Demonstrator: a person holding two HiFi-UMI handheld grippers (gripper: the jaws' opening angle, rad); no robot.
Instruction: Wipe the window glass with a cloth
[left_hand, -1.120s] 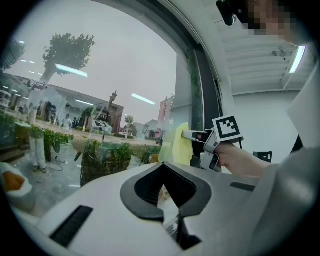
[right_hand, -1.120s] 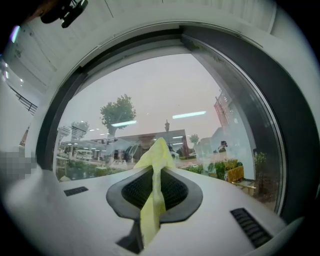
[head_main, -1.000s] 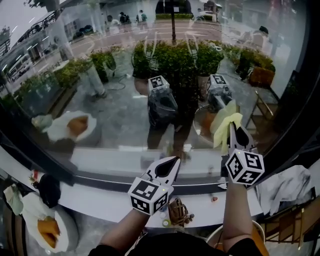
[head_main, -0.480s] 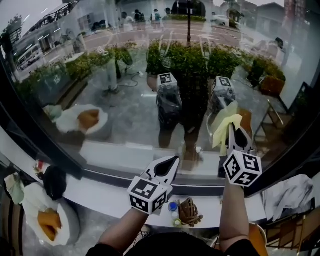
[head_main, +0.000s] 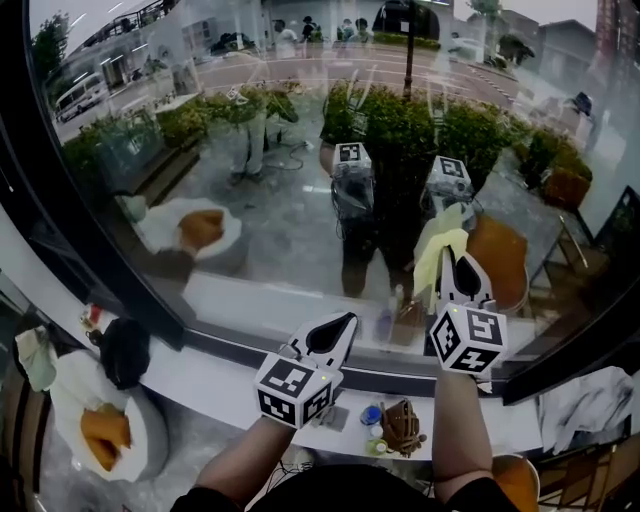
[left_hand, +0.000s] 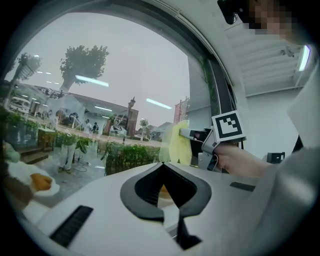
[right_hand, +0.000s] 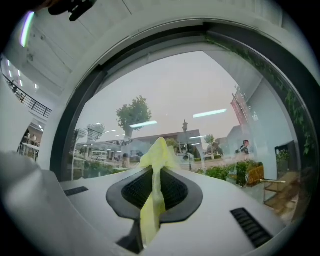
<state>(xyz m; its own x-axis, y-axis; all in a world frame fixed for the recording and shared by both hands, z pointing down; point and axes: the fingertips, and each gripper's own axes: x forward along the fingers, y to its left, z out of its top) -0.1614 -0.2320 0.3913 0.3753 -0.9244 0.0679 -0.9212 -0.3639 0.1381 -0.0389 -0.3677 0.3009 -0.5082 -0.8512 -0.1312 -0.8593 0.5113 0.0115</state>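
**A:** Where is the cloth found?

**B:** The yellow cloth (head_main: 432, 262) is clamped between the closed jaws of the right gripper (head_main: 450, 258). In the right gripper view a fold of the cloth (right_hand: 155, 150) is seen standing past the jaw tips, and a tail is seen hanging down between the jaws. The fold is held up at the window glass (head_main: 270, 190), low on the pane, where it meets its own reflection. Contact is judged likely, though it cannot be confirmed.

**A:** And the other gripper?

**B:** The left gripper (head_main: 345, 322) is shut, and nothing is held in it. It is kept low over the white counter (head_main: 190, 385) under the window, apart from the glass.

**A:** What is changed against a second ago?

**B:** The hold is not changed; the cloth is still clamped the same way. The whole scene is shifted in the head view, so more of the pane's left side is shown. The right gripper is now seen slightly nearer the left one. A small drift to the left along the lower pane is suggested, not a full stroke.

**A:** What is meant for the task?

**B:** Wiping is judged barely under way. Most of the pane, above and to the left, is yet to be covered. Broad strokes are called for, with the fold pressed flat so that the glass is met by cloth and not by the jaw tips.
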